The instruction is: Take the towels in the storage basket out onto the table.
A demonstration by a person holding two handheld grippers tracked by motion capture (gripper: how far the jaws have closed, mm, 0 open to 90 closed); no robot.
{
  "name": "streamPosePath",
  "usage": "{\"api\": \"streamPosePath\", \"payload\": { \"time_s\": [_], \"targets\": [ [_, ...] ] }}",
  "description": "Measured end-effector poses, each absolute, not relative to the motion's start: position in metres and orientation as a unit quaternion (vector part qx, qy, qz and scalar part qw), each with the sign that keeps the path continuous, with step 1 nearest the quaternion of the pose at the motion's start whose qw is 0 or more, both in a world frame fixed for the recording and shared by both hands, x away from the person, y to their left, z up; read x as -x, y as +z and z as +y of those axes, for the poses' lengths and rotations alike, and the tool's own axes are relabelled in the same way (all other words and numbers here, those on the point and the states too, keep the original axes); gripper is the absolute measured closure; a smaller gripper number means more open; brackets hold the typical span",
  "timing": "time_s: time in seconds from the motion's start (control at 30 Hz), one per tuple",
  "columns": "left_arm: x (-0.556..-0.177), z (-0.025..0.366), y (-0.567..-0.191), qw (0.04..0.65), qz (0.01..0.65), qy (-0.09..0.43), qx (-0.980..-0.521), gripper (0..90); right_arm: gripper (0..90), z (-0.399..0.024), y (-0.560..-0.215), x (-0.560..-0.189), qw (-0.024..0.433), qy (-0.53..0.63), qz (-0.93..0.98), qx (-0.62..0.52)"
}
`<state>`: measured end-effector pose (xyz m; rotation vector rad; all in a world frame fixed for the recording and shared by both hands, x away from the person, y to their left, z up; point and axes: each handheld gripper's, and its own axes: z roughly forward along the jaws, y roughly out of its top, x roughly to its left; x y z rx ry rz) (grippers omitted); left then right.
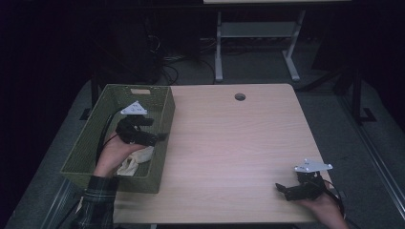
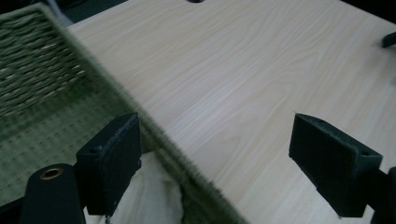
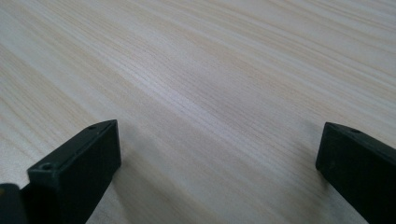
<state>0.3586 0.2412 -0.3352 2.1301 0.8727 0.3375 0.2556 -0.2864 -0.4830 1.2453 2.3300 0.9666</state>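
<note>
- High view: the pale wood-grain rectangular worktop (image 1: 234, 152) carries a green woven rectangular basket (image 1: 162, 102) at its left edge, overhanging that edge a little; the basket's long axis runs away from the person, its handle cut-out at the far end.
- The left hand-held gripper (image 1: 160, 137) hangs over the basket's right wall with its jaws spread wide and nothing between them, pointing right across the worktop; in the left gripper view one jaw stands inside the basket and the other over the bare wood, straddling the rim.
- The right hand-held gripper (image 1: 282, 189) rests near the worktop's near right corner, jaws apart and empty, likely parked out of the way.
- A crumpled cream-white cloth (image 1: 137, 160) lies in the basket's near end, just below the left hand-held gripper; it looks released there, bunched, with no clear long axis.
</note>
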Motion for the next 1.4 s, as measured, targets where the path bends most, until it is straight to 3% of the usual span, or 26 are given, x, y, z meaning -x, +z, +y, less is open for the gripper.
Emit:
{"api": "streamPosePath", "payload": {
  "time_s": [0.57, 1.4],
  "targets": [
    [-0.361, 0.277, -0.342, 0.368, 0.371, 0.161, -0.837, 22.1, 0.0, -0.286, -0.483, -0.256, 0.163, 0.339, 0.816, -0.438],
    [-0.373, 0.309, -0.378, 0.280, 0.399, 0.186, -0.853, 47.1, 0.0, -0.286, -0.483, -0.256, 0.164, 0.339, 0.817, -0.437]
  ]
}}
